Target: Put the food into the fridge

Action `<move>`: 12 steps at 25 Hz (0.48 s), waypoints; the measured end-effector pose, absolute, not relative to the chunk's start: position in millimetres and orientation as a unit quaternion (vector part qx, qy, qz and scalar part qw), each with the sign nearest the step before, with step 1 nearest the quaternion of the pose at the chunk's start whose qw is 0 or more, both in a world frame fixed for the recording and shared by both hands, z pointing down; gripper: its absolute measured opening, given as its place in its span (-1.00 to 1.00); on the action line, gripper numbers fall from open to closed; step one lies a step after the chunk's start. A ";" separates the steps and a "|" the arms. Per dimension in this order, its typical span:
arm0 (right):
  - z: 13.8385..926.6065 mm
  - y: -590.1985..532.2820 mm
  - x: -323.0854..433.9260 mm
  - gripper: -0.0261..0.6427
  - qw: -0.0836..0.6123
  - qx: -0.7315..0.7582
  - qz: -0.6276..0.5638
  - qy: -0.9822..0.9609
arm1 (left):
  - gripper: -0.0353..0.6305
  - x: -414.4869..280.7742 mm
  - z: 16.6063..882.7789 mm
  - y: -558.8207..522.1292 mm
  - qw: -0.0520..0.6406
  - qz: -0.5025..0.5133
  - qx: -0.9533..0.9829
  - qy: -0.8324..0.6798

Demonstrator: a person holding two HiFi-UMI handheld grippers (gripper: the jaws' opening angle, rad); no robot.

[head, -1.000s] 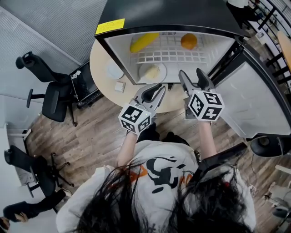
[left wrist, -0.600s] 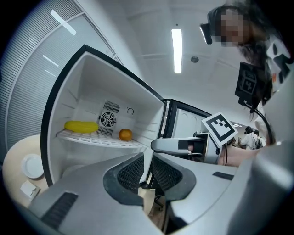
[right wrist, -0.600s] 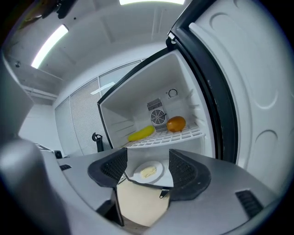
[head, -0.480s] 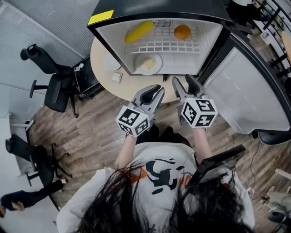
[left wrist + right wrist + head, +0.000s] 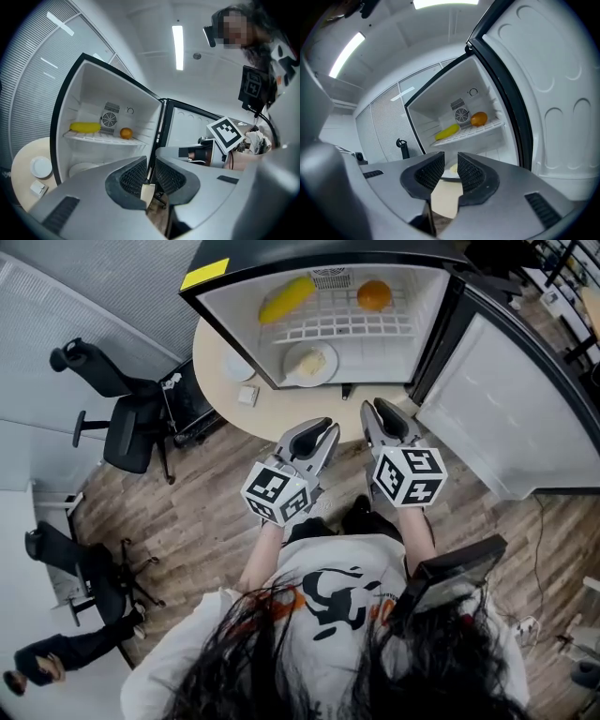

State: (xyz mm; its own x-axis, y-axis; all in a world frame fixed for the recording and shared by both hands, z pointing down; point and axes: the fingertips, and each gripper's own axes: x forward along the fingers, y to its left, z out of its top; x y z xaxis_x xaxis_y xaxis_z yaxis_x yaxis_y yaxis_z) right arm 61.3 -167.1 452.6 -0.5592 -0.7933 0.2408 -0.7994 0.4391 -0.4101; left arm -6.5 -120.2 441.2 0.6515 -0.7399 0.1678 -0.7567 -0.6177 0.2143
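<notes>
Food (image 5: 312, 362) shelved | left gripper (image 5: 326, 430), right gripper (image 5: 373, 408) narrow, empty; right's jaws just closing | likely next: push door (image 5: 487, 399) at 3 o'clock shut, squarely.

Wood-plank floor (image 5: 206, 502), ribbed grey wall (image 5: 122, 277). Black office chair (image 5: 127, 423) beside a round beige table (image 5: 281, 418) (another chair (image 5: 84, 573) farther off).
</notes>
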 end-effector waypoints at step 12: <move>459.6 -107.4 23.8 -0.67 0.010 0.491 0.260 -0.831 | -0.73 -39.9 437.4 -74.6 0.123 0.033 0.913 -0.387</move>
State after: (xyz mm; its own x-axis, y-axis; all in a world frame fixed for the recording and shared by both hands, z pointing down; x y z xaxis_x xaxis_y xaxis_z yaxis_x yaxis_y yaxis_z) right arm 23.8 -107.4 459.6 -0.5175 -0.8110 0.2729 -0.8219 0.3823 -0.4223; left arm -39.9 -74.6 437.4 0.6984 -0.6984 0.1566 -0.7149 -0.6703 0.1992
